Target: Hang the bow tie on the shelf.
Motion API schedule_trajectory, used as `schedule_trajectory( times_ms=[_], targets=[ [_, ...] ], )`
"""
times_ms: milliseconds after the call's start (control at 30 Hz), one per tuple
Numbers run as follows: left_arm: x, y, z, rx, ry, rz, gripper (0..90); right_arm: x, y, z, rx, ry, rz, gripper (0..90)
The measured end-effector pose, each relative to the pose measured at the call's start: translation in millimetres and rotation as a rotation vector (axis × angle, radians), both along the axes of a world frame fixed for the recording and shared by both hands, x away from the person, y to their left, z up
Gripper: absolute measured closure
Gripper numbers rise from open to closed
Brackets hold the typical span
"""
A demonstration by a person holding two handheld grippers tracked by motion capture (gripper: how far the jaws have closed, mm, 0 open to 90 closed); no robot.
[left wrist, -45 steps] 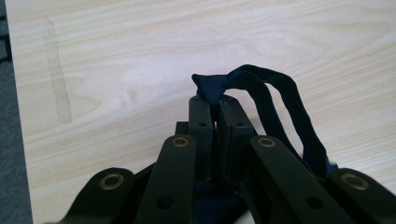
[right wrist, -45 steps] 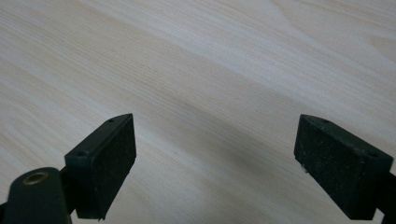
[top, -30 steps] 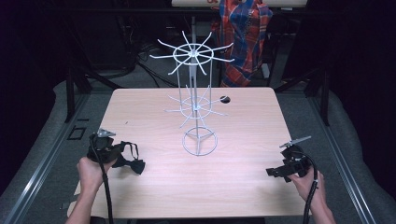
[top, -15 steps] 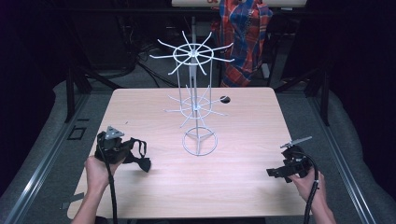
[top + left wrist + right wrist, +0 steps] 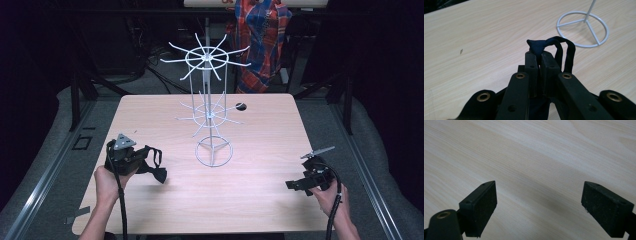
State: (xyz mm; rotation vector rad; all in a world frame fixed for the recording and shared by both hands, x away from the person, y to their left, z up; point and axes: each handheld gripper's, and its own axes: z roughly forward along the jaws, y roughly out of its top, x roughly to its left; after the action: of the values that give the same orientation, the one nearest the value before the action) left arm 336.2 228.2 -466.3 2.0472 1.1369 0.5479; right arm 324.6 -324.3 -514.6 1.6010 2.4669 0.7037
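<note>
Left claw (image 5: pixel 538 58) clamped tight on a dark bow tie (image 5: pixel 537 45) above the worktop (image 5: pixel 260 200), near the white wire rack (image 5: pixel 210 112); right claw (image 5: pixel 539 206) wide open, empty.

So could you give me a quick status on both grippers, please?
Left gripper shut on dark bow tie, near white wire rack. Right gripper open above bare table. Nothing between.
</note>
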Motion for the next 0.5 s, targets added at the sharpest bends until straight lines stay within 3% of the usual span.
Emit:
schedule_trajectory(
  times_ms=[500],
  targets=[
    [0.1,-13.6,8.2,-0.013,-0.025,-0.053,85.0,-0.3,-0.2,0.6,0.003,-0.002,0.006,13.0]
  ],
)
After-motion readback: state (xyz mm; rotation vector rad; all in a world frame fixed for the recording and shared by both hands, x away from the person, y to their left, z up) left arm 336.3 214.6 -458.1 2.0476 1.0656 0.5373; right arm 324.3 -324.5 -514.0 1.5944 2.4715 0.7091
